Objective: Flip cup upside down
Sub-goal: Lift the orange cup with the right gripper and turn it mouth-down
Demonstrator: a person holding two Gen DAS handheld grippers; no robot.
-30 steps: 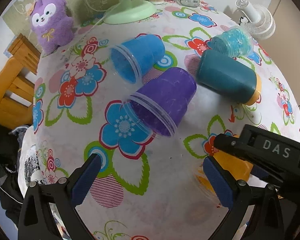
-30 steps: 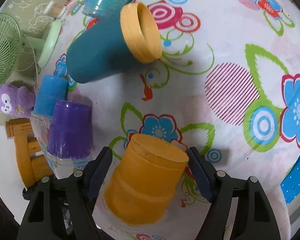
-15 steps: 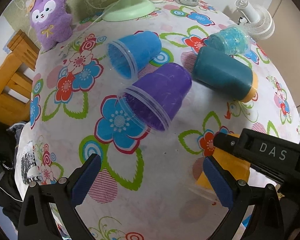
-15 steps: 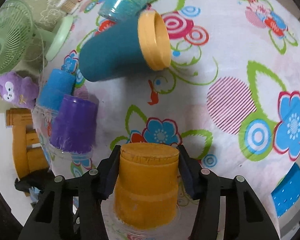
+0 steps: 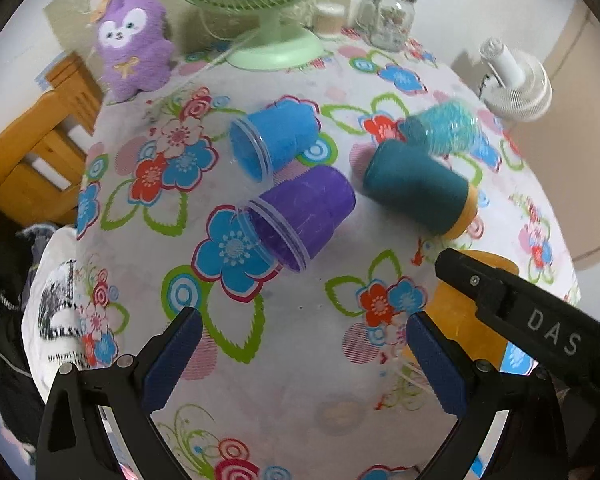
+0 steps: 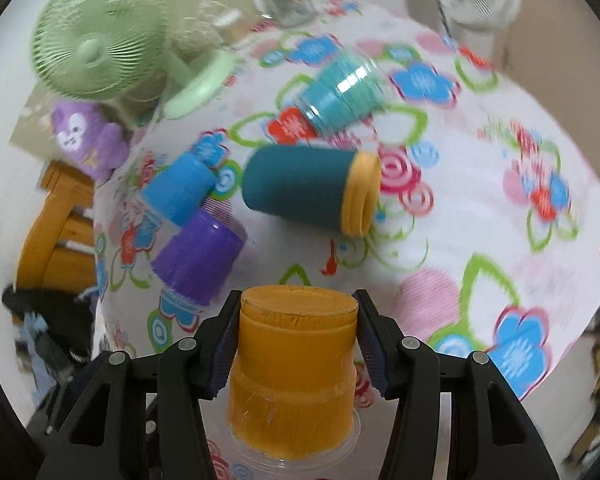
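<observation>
My right gripper [image 6: 296, 340] is shut on an orange cup [image 6: 294, 372], its closed base pointing away from the camera and its clear rim toward the camera. In the left wrist view the orange cup [image 5: 460, 320] shows behind the right gripper's black arm [image 5: 520, 320]. My left gripper [image 5: 300, 356] is open and empty above the flowered tablecloth [image 5: 292, 340]. A purple cup [image 5: 300, 216], a blue cup [image 5: 272, 140], a dark teal cup with an orange rim [image 5: 416, 188] and a glittery teal cup [image 5: 444, 128] lie on their sides.
A green fan [image 5: 260, 12], a purple plush toy [image 5: 132, 40], a glass jar with a green lid [image 5: 392, 16] and a small white fan [image 5: 516, 80] stand at the far edge. A wooden chair [image 5: 32, 148] is at the left.
My right gripper has closed on the orange cup and lifted and tilted it, so the view now looks more level across the table. My left gripper has drawn back slightly.
</observation>
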